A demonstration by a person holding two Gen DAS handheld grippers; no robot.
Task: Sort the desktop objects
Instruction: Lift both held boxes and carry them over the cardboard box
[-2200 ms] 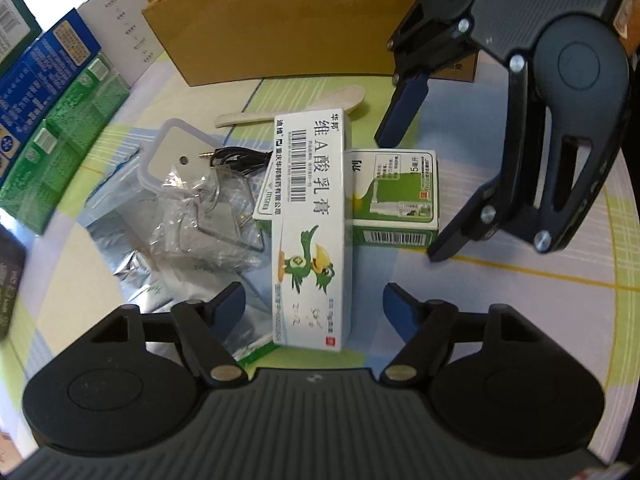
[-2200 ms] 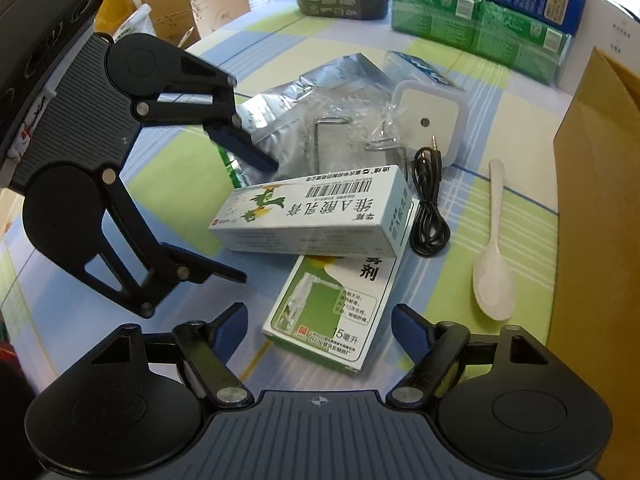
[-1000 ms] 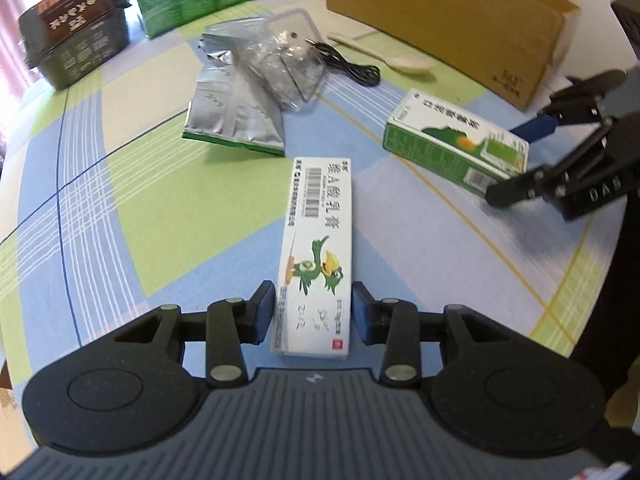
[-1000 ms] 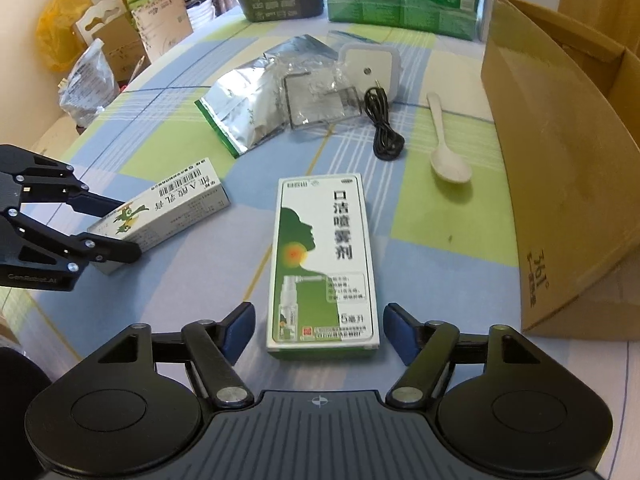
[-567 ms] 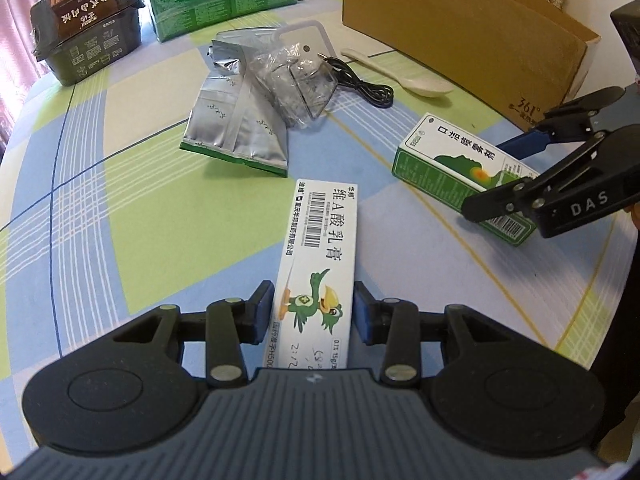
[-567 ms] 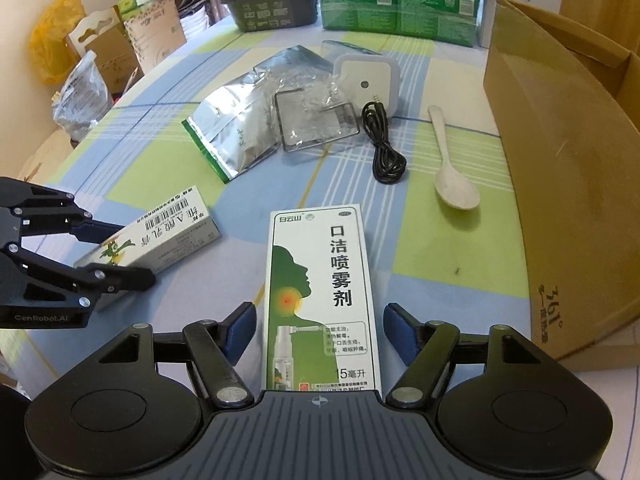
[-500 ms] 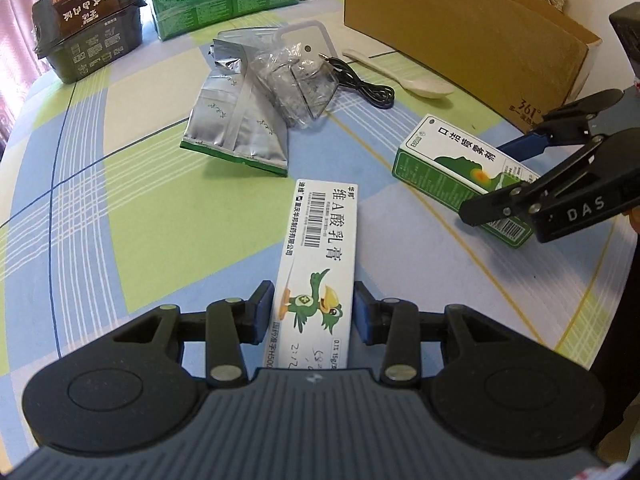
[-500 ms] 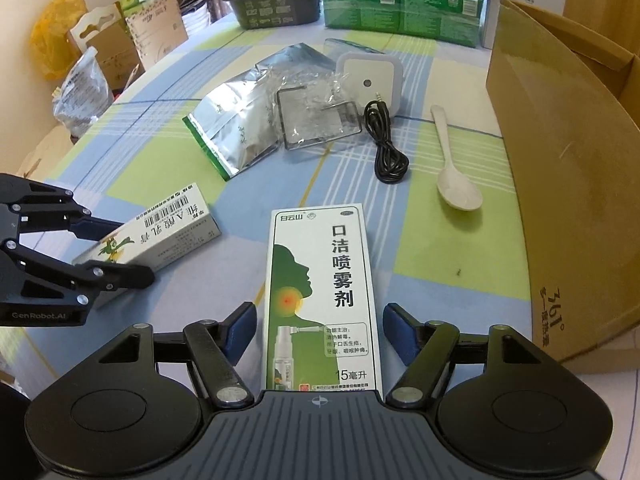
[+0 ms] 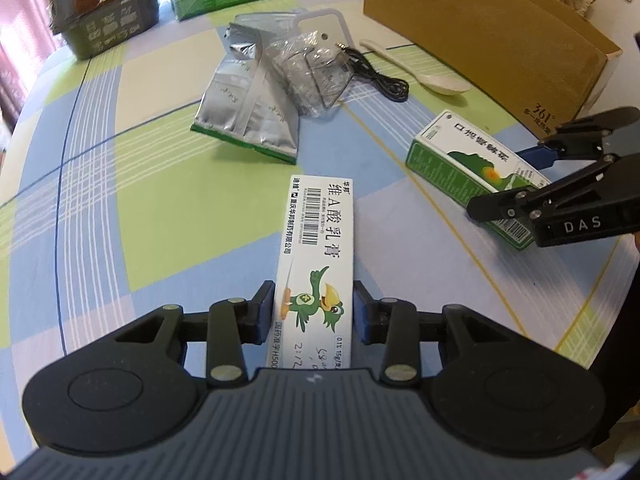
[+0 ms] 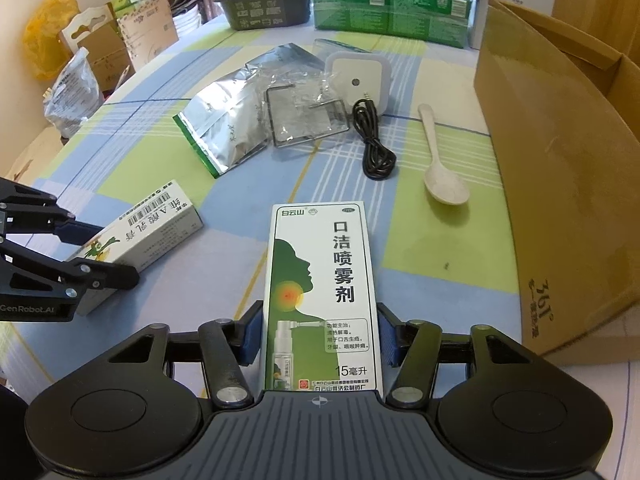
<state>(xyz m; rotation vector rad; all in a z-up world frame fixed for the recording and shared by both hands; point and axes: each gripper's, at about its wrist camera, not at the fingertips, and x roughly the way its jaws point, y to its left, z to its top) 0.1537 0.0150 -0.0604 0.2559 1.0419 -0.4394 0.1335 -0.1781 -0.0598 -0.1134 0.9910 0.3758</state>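
Now the left hand-held gripper (image 9: pixel 313 312) is clamped on the near end of the white ointment box w/ green bird (image 9: pixel 318 256), which lies lengthwise on the checked bench (image 9: pixel 132 216). The right hand-held gripper (image 10: pixel 319 334) has just been closing its jaws & now presses the green-white throat spray box (image 10: pixel 320 292) from both sides. Foil pouch (image 10: pixel 224 128), black cable (image 10: pixel 374 144), white spoon (image 10: pixel 440 164) & brown carton (image 10: pixel 560 168) lie beyond.

A long white cardboard ointment box (image 9: pixel 318 264) with a green bird lies flat on the checked worktop (image 9: pixel 168 216). A green-and-white cardboard spray box (image 10: pixel 322 300) lies flat well apart.
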